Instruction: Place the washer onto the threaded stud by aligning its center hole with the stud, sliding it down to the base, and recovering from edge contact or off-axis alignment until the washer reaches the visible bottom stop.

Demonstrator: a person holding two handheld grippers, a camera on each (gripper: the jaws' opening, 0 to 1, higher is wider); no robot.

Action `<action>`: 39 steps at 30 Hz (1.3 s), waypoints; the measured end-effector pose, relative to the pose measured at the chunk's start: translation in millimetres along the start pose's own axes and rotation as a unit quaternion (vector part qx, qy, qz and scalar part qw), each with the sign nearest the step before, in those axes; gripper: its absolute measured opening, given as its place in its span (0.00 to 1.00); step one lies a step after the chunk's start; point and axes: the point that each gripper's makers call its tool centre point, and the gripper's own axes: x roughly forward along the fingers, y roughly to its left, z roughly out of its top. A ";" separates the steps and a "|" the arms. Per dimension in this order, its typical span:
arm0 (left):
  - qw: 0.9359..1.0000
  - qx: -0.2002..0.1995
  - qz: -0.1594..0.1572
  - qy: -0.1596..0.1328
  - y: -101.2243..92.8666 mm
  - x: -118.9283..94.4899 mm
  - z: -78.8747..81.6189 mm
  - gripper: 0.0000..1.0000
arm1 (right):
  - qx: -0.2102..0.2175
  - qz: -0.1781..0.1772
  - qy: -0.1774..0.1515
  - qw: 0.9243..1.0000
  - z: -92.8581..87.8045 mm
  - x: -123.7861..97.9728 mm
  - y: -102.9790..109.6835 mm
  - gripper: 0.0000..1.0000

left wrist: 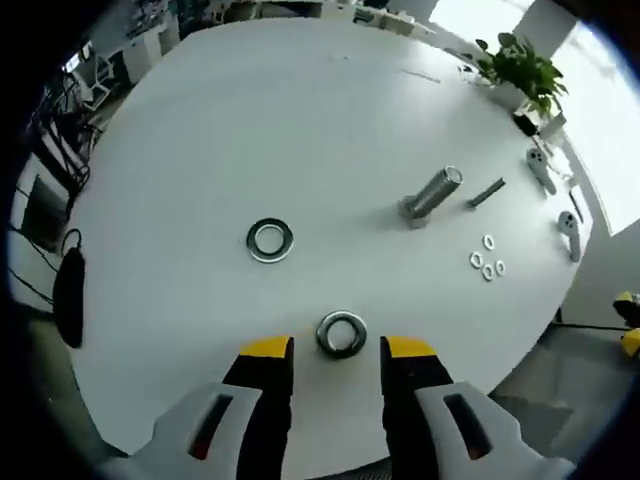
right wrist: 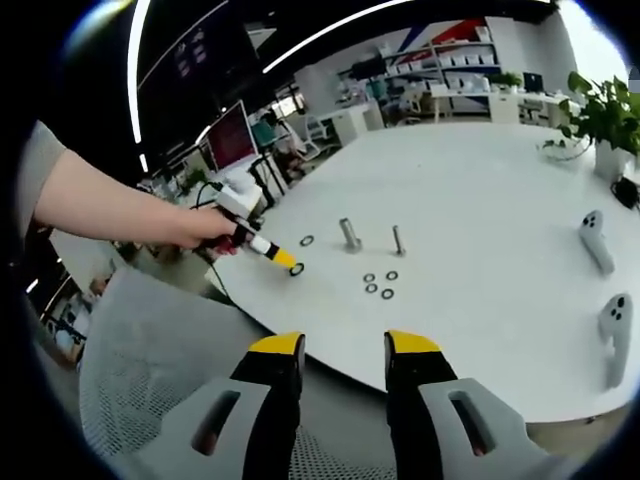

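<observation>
— What is the left gripper (left wrist: 338, 352) doing?
— Its jaws are spread at the tabletop's (left wrist: 250, 130) near edge, a shiny metal washer (left wrist: 341, 333) lying flat just between the yellow tips; I cannot tell if they touch it. A second washer (left wrist: 270, 240) lies further left.
— And further right?
— The threaded stud (left wrist: 432, 194) stands mid-table, four small rings (left wrist: 487, 257) near it. The right gripper (right wrist: 342, 350) hangs spread, holding nothing, off the table.

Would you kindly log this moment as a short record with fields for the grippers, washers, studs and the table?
left gripper: open, jaws either side of a large washer lying flat on the table
right gripper: open, holding nothing, back off the table edge
second large washer: flat, farther out, untouched
thick stud: standing, bare
thin stud: beside it, bare
small washers: loose cluster near the studs
table: white, round
</observation>
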 end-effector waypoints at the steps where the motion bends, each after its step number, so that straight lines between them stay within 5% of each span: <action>1: 1.000 0.002 0.001 -0.001 -3.2 0.4 0.9 0.33 | 0.000 0.000 0.000 1.000 0.1 0.0 -0.1 0.34; 4: 1.000 0.013 0.000 0.005 -7.2 2.4 2.0 0.34 | 0.002 0.000 0.000 1.000 0.0 0.2 -0.4 0.34; 9: 0.993 0.107 0.007 0.050 -12.4 11.2 -7.6 0.36 | 0.002 0.000 0.001 1.000 0.0 0.5 -0.3 0.33; 14: 0.990 0.126 0.015 0.057 -15.6 11.6 -6.0 0.36 | 0.004 0.000 -0.002 1.000 0.7 0.4 -0.6 0.33; 16: 0.984 0.157 0.021 0.077 -14.3 10.2 -9.2 0.37 | 0.007 0.000 -0.003 1.000 0.6 0.2 -0.7 0.33; 18: 0.969 0.227 0.024 0.096 -17.8 11.6 -11.2 0.36 | 0.009 0.000 -0.004 1.000 0.9 -0.1 -0.5 0.33; 21: 0.976 0.194 0.022 0.097 -16.9 12.7 -9.8 0.34 | 0.010 0.000 -0.008 1.000 2.2 -0.2 -0.7 0.33; 34: 0.968 0.207 0.027 0.139 -15.5 14.0 -11.1 0.34 | 0.009 0.007 -0.006 1.000 1.7 0.5 2.2 0.32; 39: 0.967 0.221 0.021 0.126 -14.3 13.4 -10.6 0.21 | 0.010 0.010 -0.008 1.000 2.3 0.7 2.9 0.32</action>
